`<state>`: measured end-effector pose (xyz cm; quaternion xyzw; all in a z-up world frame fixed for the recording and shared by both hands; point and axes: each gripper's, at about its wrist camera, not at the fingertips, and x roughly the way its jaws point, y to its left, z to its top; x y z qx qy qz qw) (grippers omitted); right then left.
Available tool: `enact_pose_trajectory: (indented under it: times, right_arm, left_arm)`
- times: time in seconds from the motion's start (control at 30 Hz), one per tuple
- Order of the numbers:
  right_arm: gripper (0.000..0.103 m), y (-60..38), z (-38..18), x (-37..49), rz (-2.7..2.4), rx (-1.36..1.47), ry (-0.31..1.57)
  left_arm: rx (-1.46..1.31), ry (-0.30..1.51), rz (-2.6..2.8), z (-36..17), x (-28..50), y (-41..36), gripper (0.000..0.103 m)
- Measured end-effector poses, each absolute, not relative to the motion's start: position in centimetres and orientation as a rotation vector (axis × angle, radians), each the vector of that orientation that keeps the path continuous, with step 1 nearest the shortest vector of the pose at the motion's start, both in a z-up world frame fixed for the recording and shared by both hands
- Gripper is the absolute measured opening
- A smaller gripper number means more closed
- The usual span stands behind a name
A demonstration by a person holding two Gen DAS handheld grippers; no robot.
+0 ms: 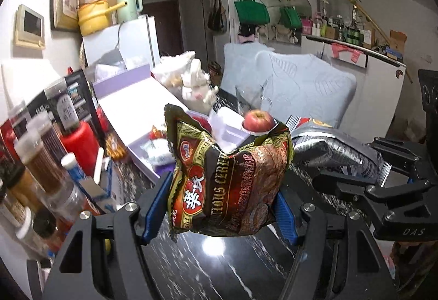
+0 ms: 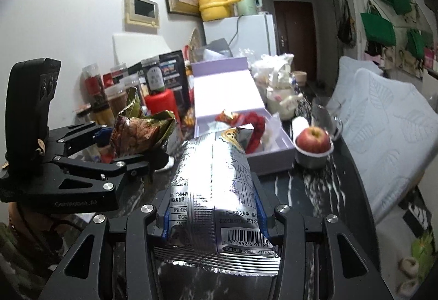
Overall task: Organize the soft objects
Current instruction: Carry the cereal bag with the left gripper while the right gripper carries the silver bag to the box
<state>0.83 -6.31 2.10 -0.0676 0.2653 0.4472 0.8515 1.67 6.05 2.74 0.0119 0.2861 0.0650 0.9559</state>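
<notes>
My left gripper [image 1: 219, 201] is shut on a crinkled brown and gold cereal bag [image 1: 227, 179], held above the dark marble counter [image 1: 197, 267]. To its right a silver foil bag [image 1: 336, 152] hangs in the right gripper [image 1: 353, 174]. In the right wrist view my right gripper [image 2: 213, 218] is shut on that silver foil bag [image 2: 213, 190], its barcode end nearest the camera. The left gripper [image 2: 128, 146] shows at the left with the cereal bag [image 2: 142, 133]. Ahead lies an open lilac box [image 2: 273, 160] holding red and silver packets [image 2: 246, 125].
A red apple [image 2: 313, 140] sits in a small metal bowl [image 2: 312, 159] right of the box, with a glass cup [image 2: 325, 114] behind. Jars, bottles and a red container [image 2: 161, 103] crowd the left wall side. Pale blue cushions [image 2: 383, 119] line the counter's right edge.
</notes>
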Motion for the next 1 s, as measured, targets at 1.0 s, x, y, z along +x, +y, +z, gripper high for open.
enact_pose_trajectory:
  times: [1.0]
  right_arm:
    - [0.045, 4.4, 6.9, 11.7, 1.016, -0.202, 0.431]
  left_arm:
    - [0.004, 0.493, 0.263, 6.2, 12.4, 16.4, 0.068]
